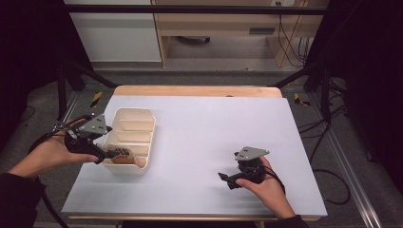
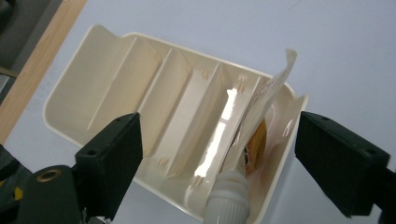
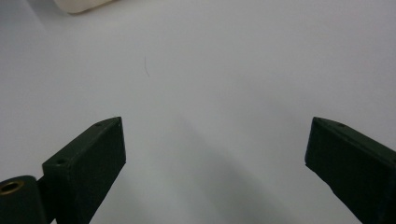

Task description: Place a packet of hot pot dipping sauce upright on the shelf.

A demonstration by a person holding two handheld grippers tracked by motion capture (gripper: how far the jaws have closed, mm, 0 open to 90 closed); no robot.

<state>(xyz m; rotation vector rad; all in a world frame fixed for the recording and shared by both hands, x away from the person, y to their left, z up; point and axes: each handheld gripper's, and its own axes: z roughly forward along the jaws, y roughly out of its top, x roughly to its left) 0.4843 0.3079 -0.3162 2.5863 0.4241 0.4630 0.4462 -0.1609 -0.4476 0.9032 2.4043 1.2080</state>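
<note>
Left claw [image 2: 217, 154] stood apart over cream divided tray [image 1: 138, 114], pouch [image 2: 261, 116] resting in tray's end compartment, unclamped. Placement step judged done. Right claw [image 3: 215, 154], apart, idled on worktop [image 1: 214, 128] right of tray. Next: left claw withdraws clear.

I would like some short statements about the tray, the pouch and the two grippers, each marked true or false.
1. The cream tray has several compartments. True.
2. The pouch lies in a middle compartment. False: it stands in the end compartment, the one nearest the person.
3. The left gripper is clamped on the pouch. False: its jaws stand wide apart, clear of the pouch, whose white cap sits between them.
4. The right gripper is open over bare white table. True.
5. The right gripper holds a bottle. False: nothing is between its jaws.
</note>
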